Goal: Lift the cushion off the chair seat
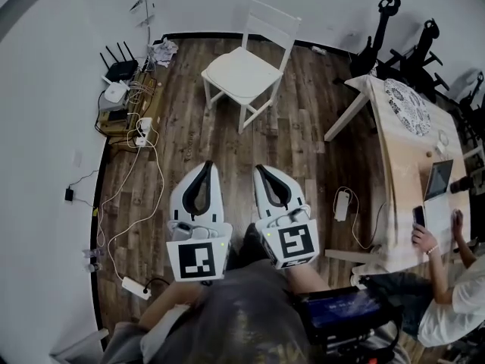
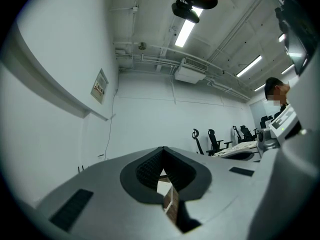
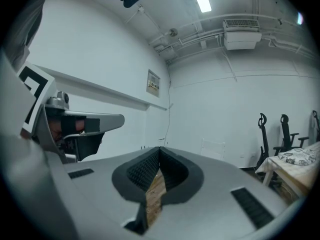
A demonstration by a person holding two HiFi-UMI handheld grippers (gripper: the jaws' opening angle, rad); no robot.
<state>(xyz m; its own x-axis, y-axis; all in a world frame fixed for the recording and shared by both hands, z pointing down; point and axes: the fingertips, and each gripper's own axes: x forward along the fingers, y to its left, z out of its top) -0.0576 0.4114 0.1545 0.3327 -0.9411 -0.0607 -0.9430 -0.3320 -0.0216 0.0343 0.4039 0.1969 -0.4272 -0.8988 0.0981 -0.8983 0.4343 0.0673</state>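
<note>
The floor (image 1: 227,150) is showing dark wood planks with a dull, grainy finish. The far chair (image 1: 241,73) is looking like smooth white-painted wood, and the worktop (image 1: 402,173) on the right is showing pale bare wood. The left tool (image 1: 206,165) and right tool (image 1: 261,169) are wearing matt grey plastic shells with black ribbed pads (image 3: 142,171)

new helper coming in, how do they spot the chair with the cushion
By the far wall, left of the wooden table, one white chair stands alone on the plank floor. Unlike the black office chairs in the corner, it carries a pale cushion on its seat.
</note>
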